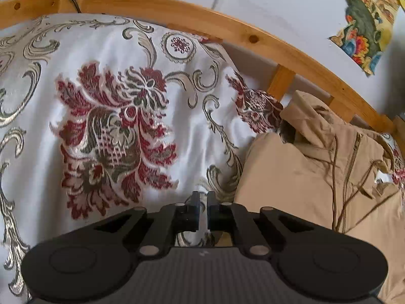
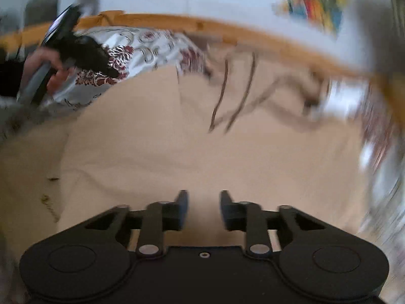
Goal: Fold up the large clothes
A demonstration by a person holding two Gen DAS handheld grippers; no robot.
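The left gripper (image 1: 201,211) hangs over the patterned bedspread (image 1: 106,116) with its jaws nearly together, only a thin slit between them and nothing caught there, so it reads as clenched on air. To its right, the tan jacket (image 1: 298,177) lies on the bed toward the right edge, hood and zip up near the wooden rail (image 1: 192,12) at the far side, cords trailing down its front. In the right wrist view the right gripper (image 2: 203,210) hovers directly above the jacket's broad smooth panel, jaws spread and empty; the view is heavily smeared (so fine detail of the collar and cords cannot be read). At the far left of that view the person's hand (image 2: 43,63) grips the other tool's handle. The work seems to sit between folds: neither claw has cloth. The next move likely calls for each claw to find an edge or hem, pinch through a single layer, and carry it across evenly.
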